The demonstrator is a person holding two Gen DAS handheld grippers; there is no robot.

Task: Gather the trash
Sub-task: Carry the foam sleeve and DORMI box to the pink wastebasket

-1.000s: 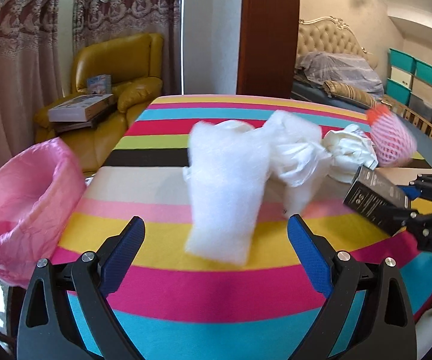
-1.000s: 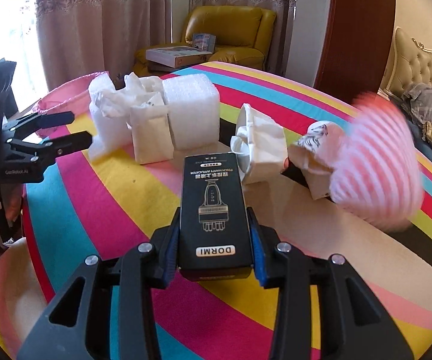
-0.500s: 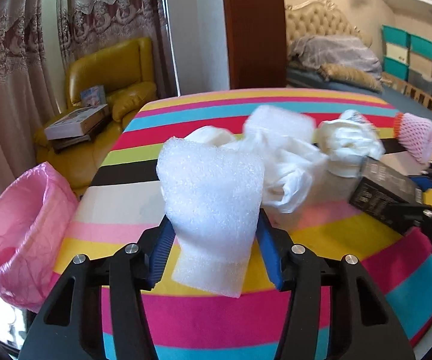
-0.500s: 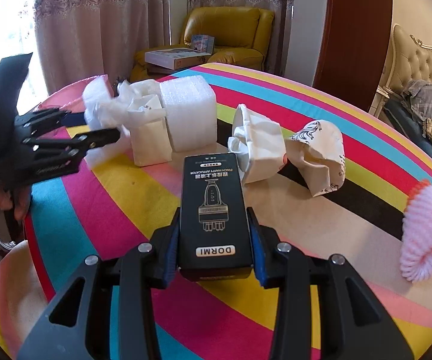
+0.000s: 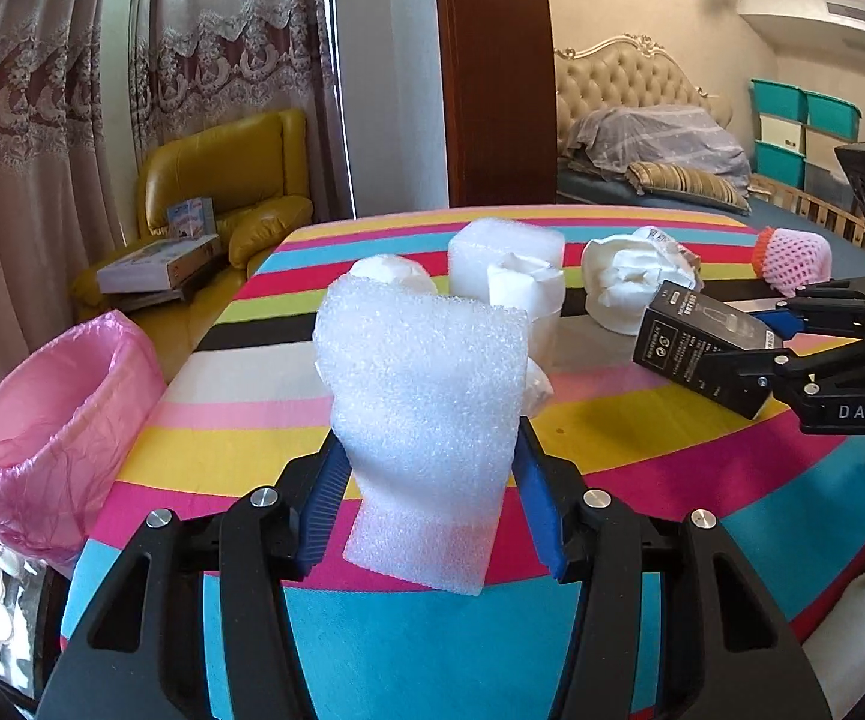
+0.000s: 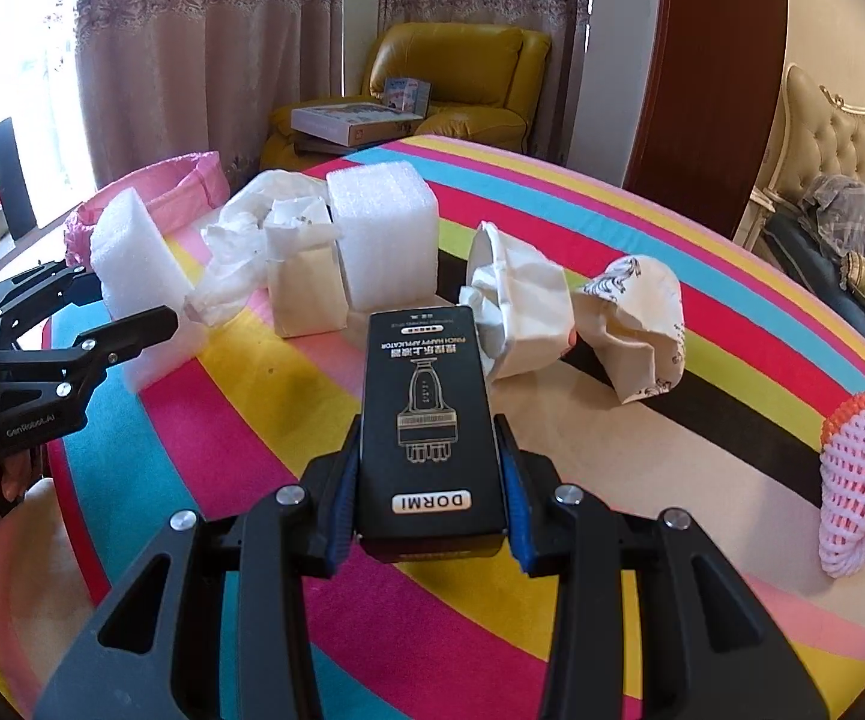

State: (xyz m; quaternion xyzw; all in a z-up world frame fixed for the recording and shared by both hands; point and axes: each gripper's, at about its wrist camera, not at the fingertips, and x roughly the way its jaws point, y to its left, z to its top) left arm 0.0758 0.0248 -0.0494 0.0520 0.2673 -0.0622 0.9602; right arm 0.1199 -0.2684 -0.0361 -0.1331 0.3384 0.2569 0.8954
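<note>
A white foam sheet (image 5: pixel 426 414) is clamped between the blue pads of the left gripper (image 5: pixel 429 480), above the striped tablecloth (image 5: pixel 612 450). A pink-lined bin (image 5: pixel 48 426) is seen at left. A black box (image 5: pixel 702 354) is held in the right gripper (image 5: pixel 786 336) at right.

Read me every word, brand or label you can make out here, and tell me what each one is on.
"DORMI": white label on the black box held in the right gripper.
"DAS": white letters on the right gripper's body, in the left wrist view.
"GenRobot.AI": on the left gripper, seen from the right wrist.
Small print on the black box, and on the boxes on the yellow armchair: too small to read.
</note>
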